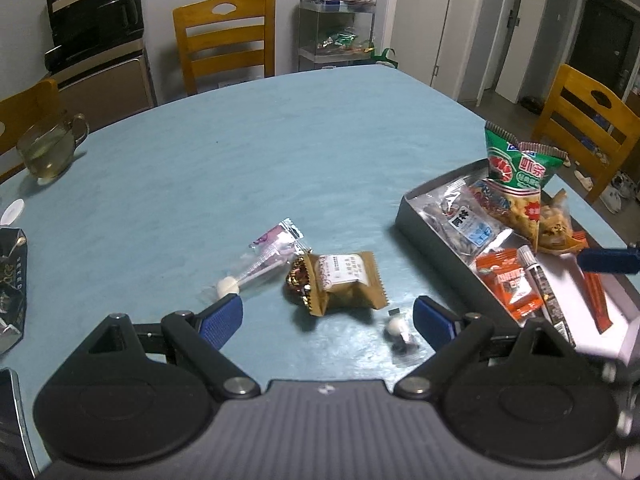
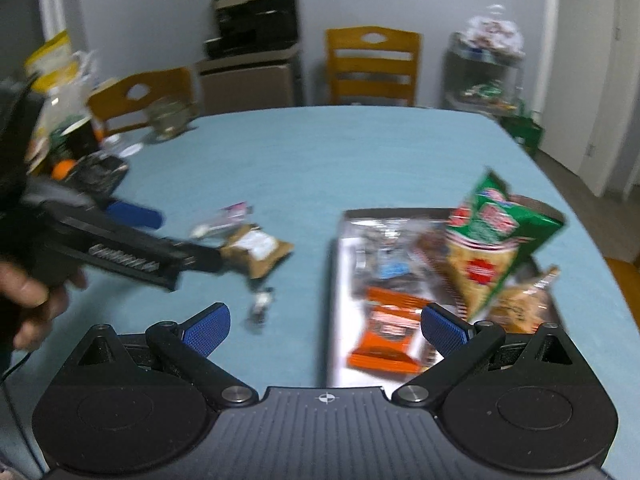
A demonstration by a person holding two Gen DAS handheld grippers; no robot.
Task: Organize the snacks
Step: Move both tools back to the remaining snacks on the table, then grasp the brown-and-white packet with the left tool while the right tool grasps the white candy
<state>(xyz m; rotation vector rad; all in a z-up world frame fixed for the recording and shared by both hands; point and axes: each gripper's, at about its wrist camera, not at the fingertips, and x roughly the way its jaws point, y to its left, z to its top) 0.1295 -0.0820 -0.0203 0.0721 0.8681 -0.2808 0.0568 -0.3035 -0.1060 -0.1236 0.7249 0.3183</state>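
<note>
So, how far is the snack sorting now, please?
Done: the tray already holds several packs, among them the green bag and the orange packets.
In hand: nothing. The left gripper and the right gripper are both open and empty.
Left: the brown packet, the clear pink-topped wrapper and the small white candy lie loose on the table.

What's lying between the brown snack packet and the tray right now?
Bare tablecloth; the left wrist view shows nothing between the brown snack packet and the tray. The small wrapped candy sits nearer the camera.
</note>
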